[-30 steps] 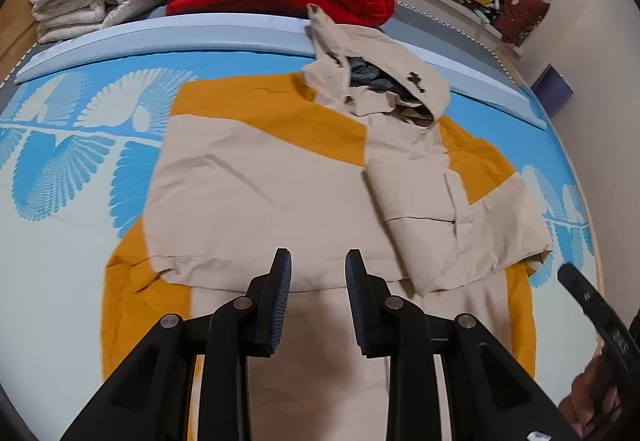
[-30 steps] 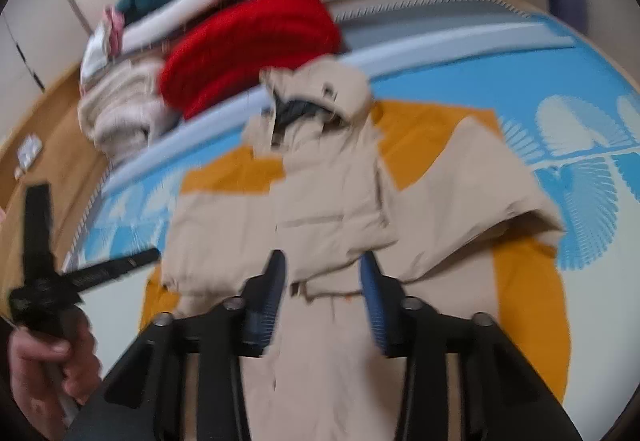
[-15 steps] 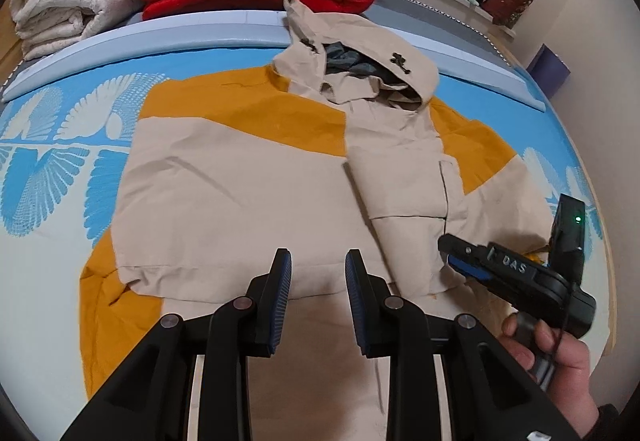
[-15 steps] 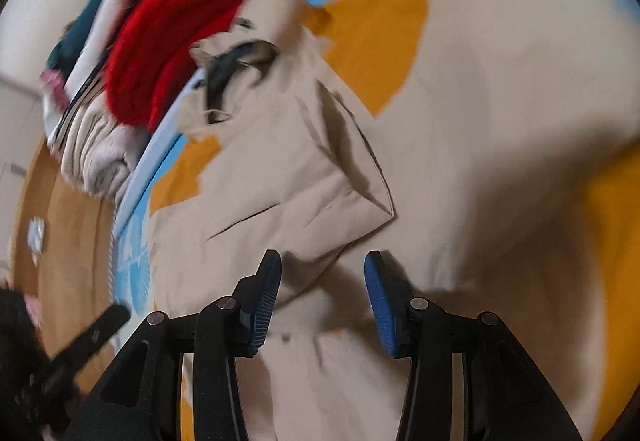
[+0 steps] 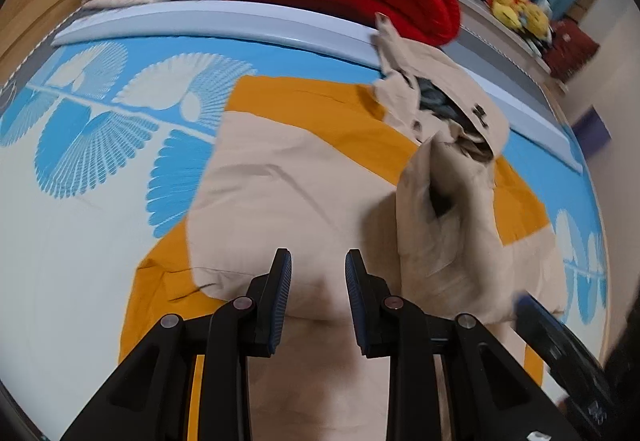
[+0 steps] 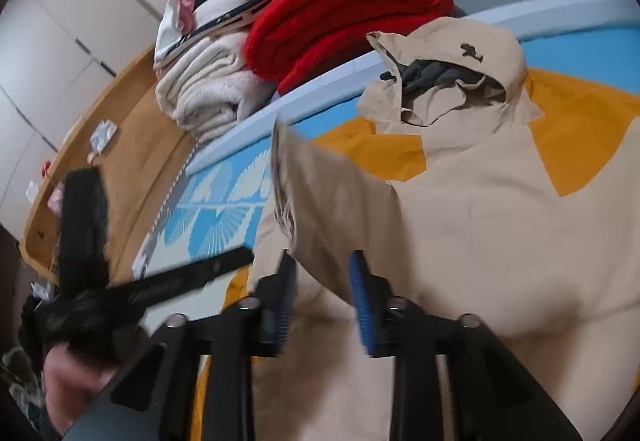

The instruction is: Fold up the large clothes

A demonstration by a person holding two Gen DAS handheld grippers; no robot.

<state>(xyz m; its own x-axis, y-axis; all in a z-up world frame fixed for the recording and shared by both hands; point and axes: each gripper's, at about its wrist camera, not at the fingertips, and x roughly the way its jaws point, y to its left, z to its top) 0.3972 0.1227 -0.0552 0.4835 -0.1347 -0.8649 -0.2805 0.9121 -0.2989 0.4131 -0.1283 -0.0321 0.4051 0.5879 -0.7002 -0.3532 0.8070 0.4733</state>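
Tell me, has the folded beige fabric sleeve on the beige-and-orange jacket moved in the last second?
Yes. The sleeve has risen off the jacket chest, standing up below the unmoved hood.

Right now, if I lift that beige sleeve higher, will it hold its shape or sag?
Likely sag: the sleeve already creases and droops between the closing right jaws. The jacket looks thin and wrinkled, so probably light. Its smooth cloth may slip.

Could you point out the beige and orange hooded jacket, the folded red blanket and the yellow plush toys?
beige and orange hooded jacket [image 5: 304, 201], left wrist view, beige front panel.
folded red blanket [image 6: 352, 1], right wrist view, top fold.
yellow plush toys [image 5: 516, 5], left wrist view, middle.
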